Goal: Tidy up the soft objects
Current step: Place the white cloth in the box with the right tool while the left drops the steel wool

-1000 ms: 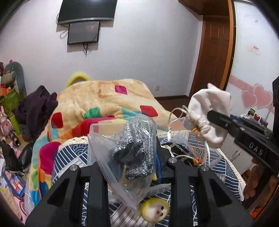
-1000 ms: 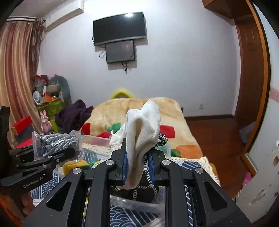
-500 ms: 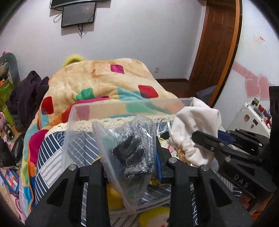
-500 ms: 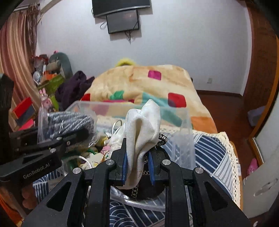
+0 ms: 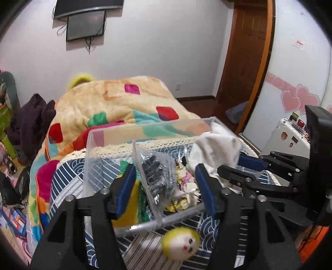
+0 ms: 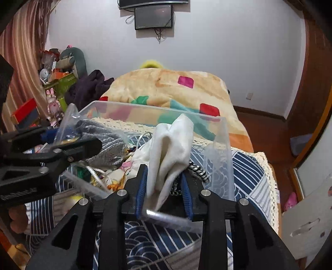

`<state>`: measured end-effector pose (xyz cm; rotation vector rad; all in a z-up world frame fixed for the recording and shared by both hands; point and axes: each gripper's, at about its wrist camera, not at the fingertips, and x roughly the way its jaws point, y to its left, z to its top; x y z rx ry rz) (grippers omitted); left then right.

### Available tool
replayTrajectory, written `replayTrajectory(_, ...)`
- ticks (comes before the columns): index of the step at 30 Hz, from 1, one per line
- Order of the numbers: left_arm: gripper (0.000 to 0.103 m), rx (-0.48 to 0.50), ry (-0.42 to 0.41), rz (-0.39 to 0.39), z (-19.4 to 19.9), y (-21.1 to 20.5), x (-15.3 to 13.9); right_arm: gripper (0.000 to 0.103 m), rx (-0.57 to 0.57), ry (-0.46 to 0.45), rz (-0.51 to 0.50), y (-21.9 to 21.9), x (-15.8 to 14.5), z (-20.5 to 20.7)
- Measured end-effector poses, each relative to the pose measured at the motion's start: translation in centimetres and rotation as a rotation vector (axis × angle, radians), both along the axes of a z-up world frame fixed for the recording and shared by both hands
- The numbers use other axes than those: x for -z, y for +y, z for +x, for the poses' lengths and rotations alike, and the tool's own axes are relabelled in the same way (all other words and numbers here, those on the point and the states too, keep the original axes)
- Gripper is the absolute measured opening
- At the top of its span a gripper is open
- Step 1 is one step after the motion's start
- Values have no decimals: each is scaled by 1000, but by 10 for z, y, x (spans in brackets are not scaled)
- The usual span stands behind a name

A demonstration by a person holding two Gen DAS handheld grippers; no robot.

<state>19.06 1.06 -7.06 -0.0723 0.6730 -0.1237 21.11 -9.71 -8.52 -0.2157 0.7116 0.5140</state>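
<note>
Since the second before, we had brought both loads down from mid-air over the clear plastic bin (image 5: 145, 128), and both tongs had sprung apart. Our left gripper (image 5: 164, 182) stood released, its blue pads wide of the bagged grey knit item (image 5: 159, 172), which now lay tipped inside the bin among small toys. Our right gripper (image 6: 164, 187) was likewise released; the white cloth pouch (image 6: 172, 145) stood loose between its pads, sagging into the bin's right end, though whether it touched either pad we could not tell. We judged both soft items delivered, leaving withdrawal and the next pick.

A yellow plush head (image 5: 180, 243) lay outside the bin, just beside its near wall, on the blue-and-white patterned cover (image 6: 244, 166).

Beyond lay a bed under a patchwork blanket (image 5: 116, 99), dark clothing (image 6: 89, 87) heaped to its left. On the far white wall hung a screen (image 6: 153, 16); a wooden door (image 5: 247, 52) stood to the right.
</note>
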Motion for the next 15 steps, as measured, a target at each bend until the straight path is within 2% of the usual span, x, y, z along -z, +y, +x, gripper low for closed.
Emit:
replayTrajectory(4,70,5,-31,26,-23,-2,-7,33,-11,-28,3,-4,-7,-12)
replayTrajectory(7,73,18,-35,41,-39,-5,-6,43,-14,-58,23,-11,-15,-23)
replayTrajectory(8,73,24,-29,44,-43,-5,-3,47,-14,-65,28,-11,-17,-25)
replayTrajectory(15,73,48,46,40,-56,-14,30,59,-2,-101,81,-25,-27,-39)
